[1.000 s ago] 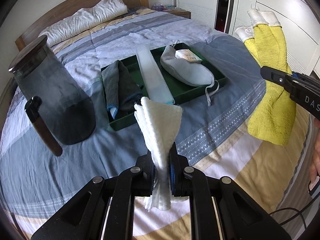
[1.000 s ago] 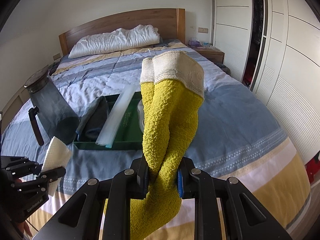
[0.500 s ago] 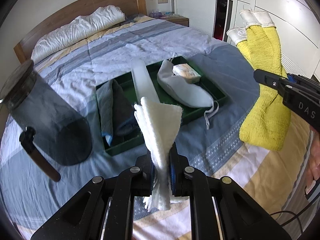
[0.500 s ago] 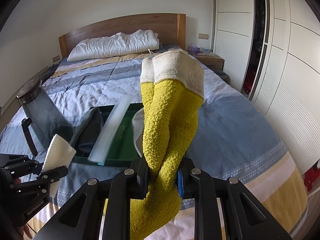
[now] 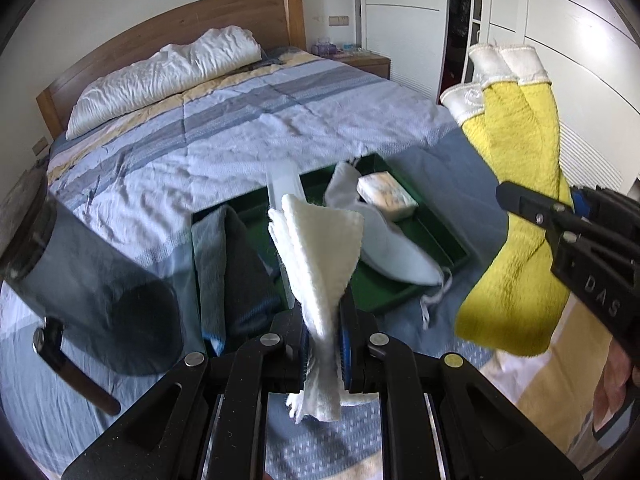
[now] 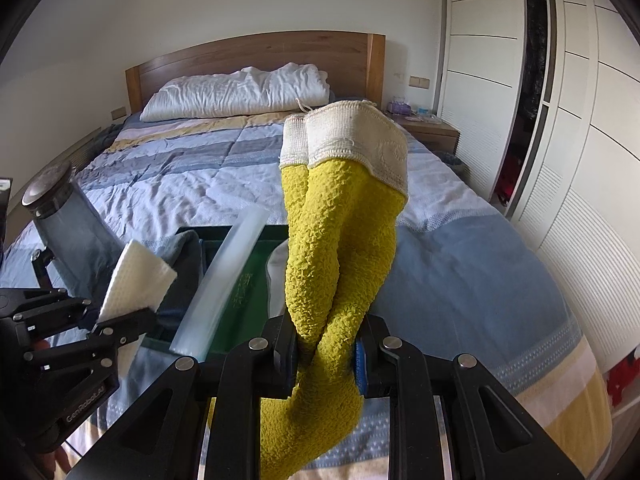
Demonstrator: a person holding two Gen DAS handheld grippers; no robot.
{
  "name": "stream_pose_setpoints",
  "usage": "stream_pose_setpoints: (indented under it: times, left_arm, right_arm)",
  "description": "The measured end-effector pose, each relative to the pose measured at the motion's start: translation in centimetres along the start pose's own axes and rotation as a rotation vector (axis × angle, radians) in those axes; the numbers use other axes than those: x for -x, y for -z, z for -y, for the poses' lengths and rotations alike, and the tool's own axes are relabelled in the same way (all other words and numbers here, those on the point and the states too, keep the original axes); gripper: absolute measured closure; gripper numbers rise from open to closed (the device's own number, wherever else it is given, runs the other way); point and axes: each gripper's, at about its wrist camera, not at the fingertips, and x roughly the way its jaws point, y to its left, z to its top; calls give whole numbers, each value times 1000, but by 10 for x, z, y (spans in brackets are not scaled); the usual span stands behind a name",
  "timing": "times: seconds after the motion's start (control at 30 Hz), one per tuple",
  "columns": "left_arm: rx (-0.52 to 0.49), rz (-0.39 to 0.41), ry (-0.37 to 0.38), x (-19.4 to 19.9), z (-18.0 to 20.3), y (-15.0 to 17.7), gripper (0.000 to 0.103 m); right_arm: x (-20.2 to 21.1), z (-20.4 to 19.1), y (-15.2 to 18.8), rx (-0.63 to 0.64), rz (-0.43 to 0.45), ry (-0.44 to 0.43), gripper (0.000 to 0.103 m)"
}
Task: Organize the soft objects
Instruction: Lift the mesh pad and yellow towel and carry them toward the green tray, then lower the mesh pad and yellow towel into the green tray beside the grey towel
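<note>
My left gripper is shut on a folded white cloth that stands up between its pads. The right gripper is shut on a pair of fuzzy yellow socks with white cuffs, the cuffs pointing up. Both are held in the air above the bed, just short of a green tray. The tray holds a grey cloth, a translucent strip, a pale grey pouch and a small white packet. In the left wrist view the right gripper and the socks are at the right.
A dark glass jar with a lid and a brown-handled tool sits left of the tray on the striped bedspread. A white pillow lies by the wooden headboard. A nightstand and wardrobe doors stand to the right.
Both grippers have moved forward over the bed toward the tray, which now sits closer and lower in both views. Each keeps its hold on its load.
</note>
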Motion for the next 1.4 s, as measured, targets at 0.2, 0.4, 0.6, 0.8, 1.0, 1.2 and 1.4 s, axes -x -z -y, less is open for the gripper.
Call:
stream_pose_setpoints:
  times: [0.2,0.4,0.6,0.8,1.0,1.2,1.4]
  left_arm:
    - [67,35,9,-10,-17,-24,93]
    - [107,80,-17,-11,-46,-54,93]
    - [192,76,8,-24,-71,-77,92]
    - [214,41,24,-48,-73,-70,92]
    - [236,-7,5,-73,-63,-61,92]
    - [334,-56,-42,-90,-59,-57,92]
    - [347,-54,-97,-98,-55,-52,92]
  right_arm:
    - [-25,-6,-12,37,-3,-2,83]
    - [-45,-3,-28,45,10,-3,83]
    - [-74,-9,-47,77,6,-20,82]
    - [-99,-15,-52,76,-26,-43,82]
    - [-135,-23,-56,73,-102,-57,82]
    - [-171,-33,-61,71,-172,-47,82]
    - [-192,-39,-65,67,-198,-51,82]
